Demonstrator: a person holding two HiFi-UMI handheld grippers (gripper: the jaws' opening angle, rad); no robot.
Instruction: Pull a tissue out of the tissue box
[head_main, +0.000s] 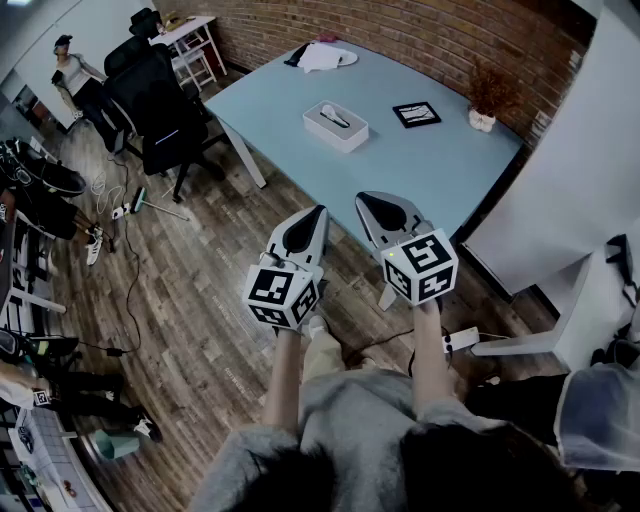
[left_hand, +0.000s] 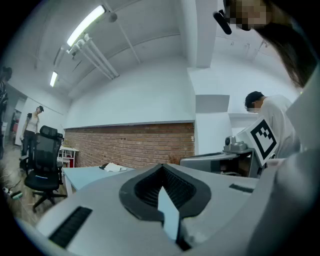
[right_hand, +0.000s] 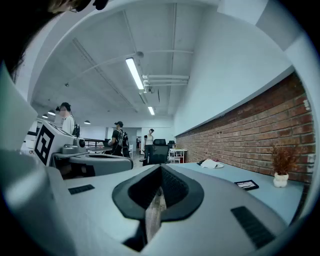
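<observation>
The tissue box (head_main: 335, 125) lies on the tabletop (head_main: 430, 175). The left tool (head_main: 318, 214) and right tool (head_main: 364, 201), both closed and empty, are well short of the box. A one-handed pull could drag this light box along.

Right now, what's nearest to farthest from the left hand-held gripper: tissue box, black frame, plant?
Head view, from the left hand-held gripper:
1. tissue box, table middle.
2. black frame, further right.
3. plant, far right corner.
</observation>
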